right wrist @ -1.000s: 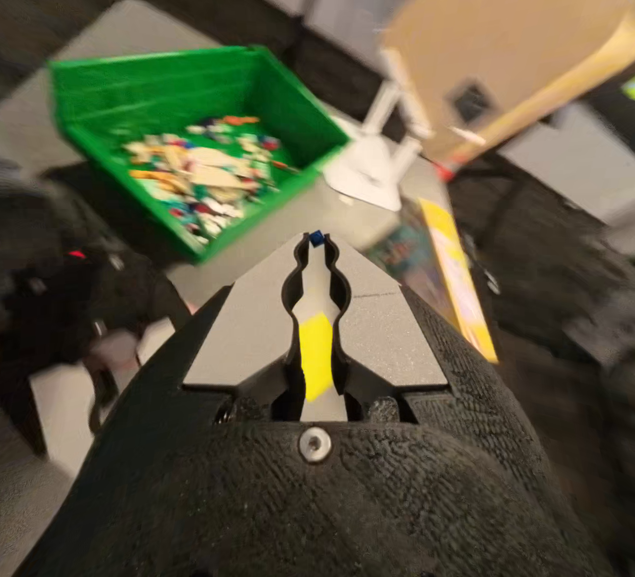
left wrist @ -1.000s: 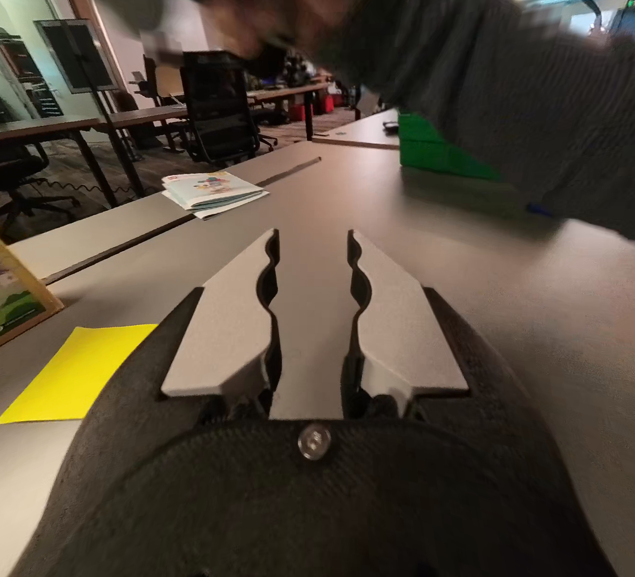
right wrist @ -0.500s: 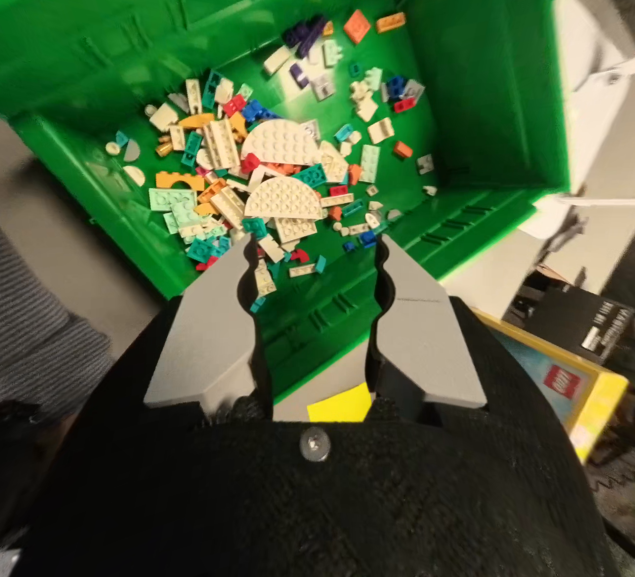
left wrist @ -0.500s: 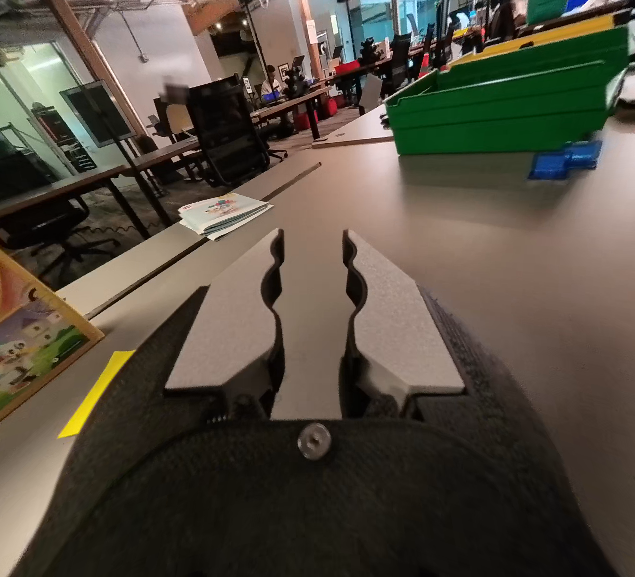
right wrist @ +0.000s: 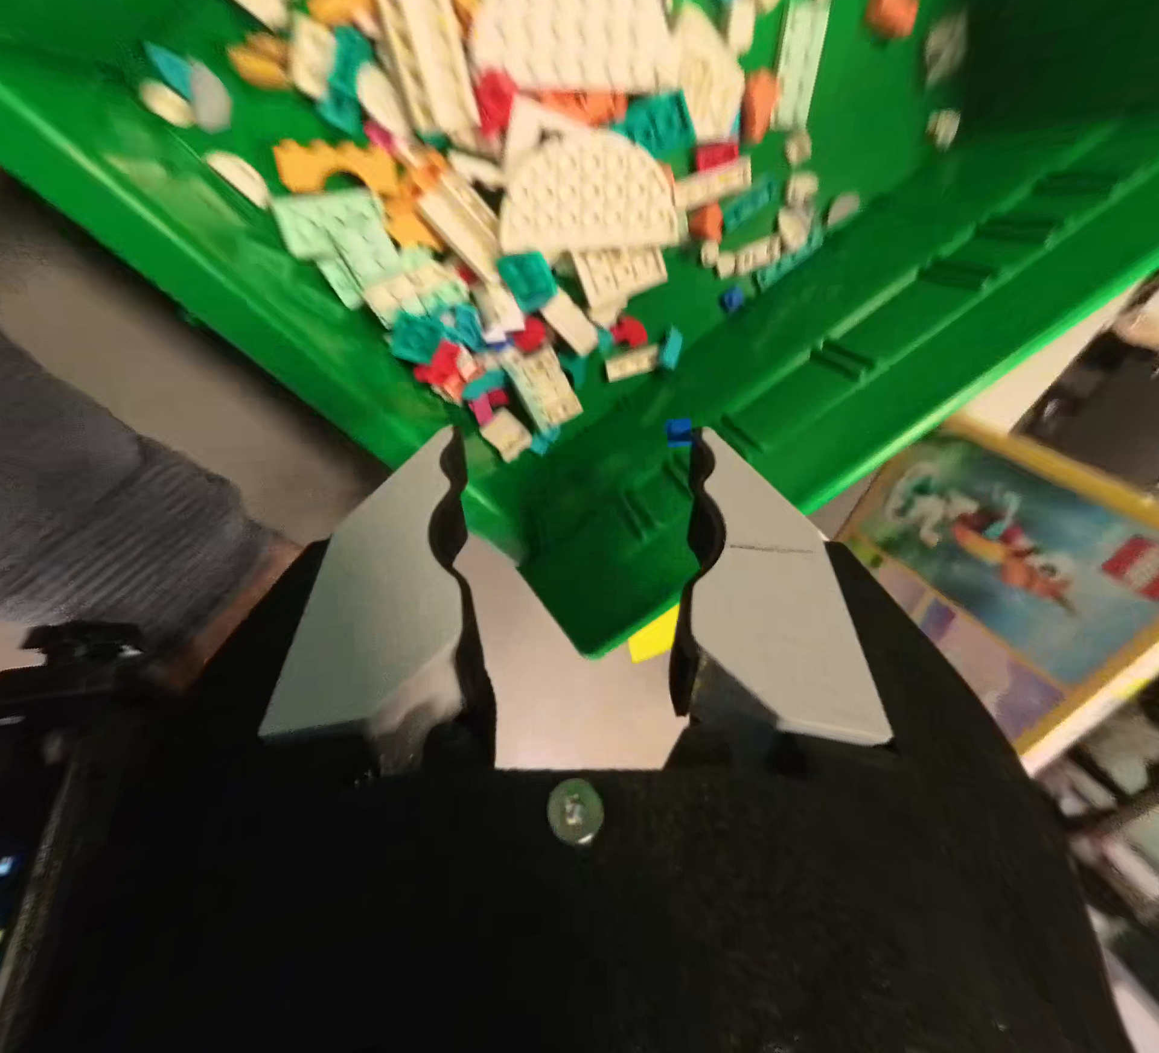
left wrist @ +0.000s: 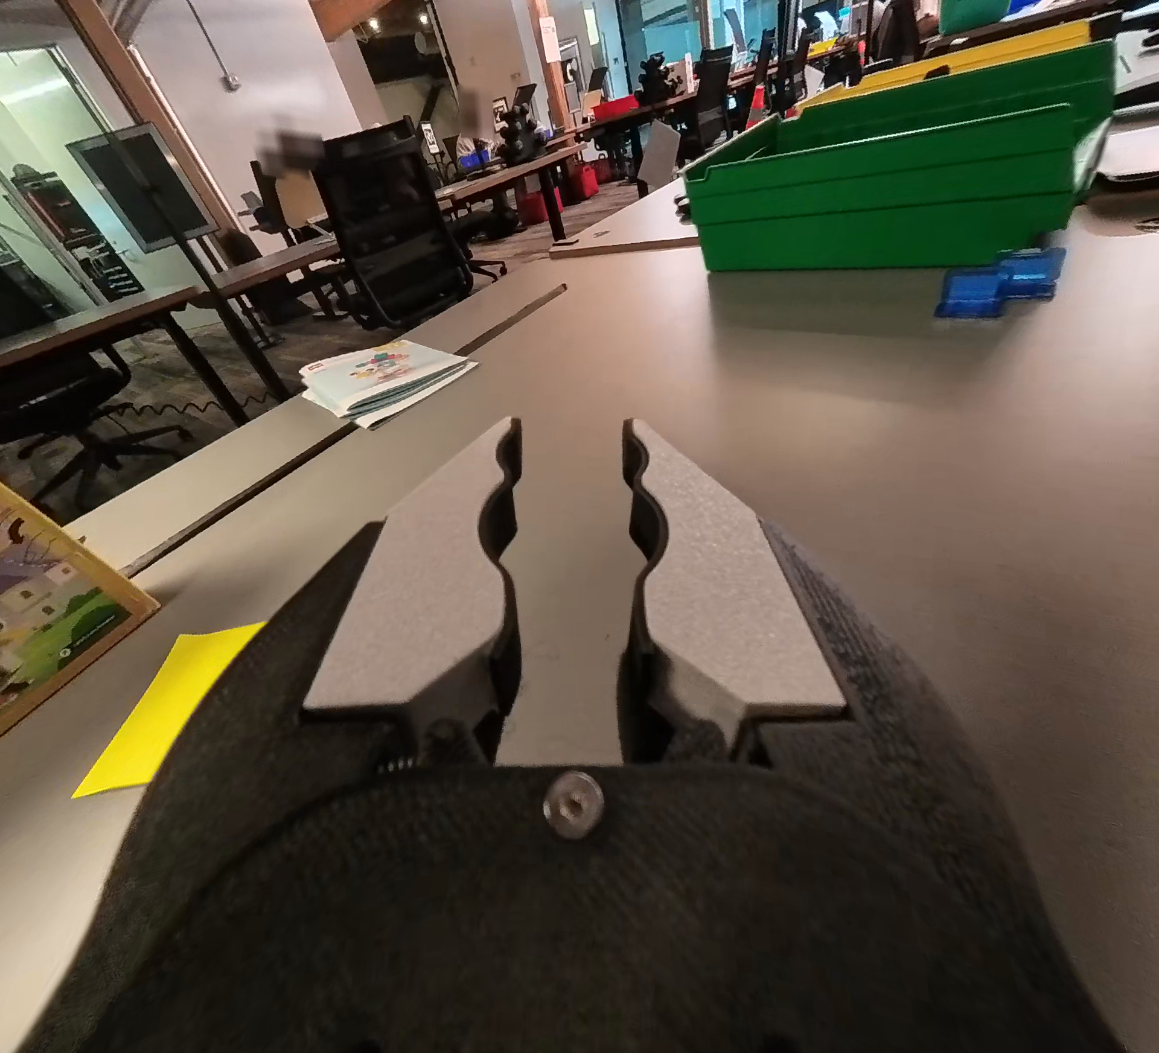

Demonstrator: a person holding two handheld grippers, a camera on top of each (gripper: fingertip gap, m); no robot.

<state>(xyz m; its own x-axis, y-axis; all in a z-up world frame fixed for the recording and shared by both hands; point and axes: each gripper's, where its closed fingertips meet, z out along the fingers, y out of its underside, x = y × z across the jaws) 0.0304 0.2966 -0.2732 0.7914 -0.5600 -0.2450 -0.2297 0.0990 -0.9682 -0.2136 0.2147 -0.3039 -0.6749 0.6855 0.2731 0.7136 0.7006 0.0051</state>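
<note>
Green bin (right wrist: 878,346) of mixed bricks (right wrist: 564,176) lies under the right tool (right wrist: 574,440), jaws wide, empty; a small blue brick (right wrist: 677,432) at one fingertip. Left tool (left wrist: 571,446), narrowly parted, empty, rests low on the desk (left wrist: 815,490), well short of the bin; printed box (right wrist: 1003,553) beside it.

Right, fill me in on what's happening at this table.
A person holds two grippers. The right gripper hangs open over a green bin of mixed toy bricks, a small blue brick at its right fingertip. The left gripper sits open and empty, low over the grey table.
</note>
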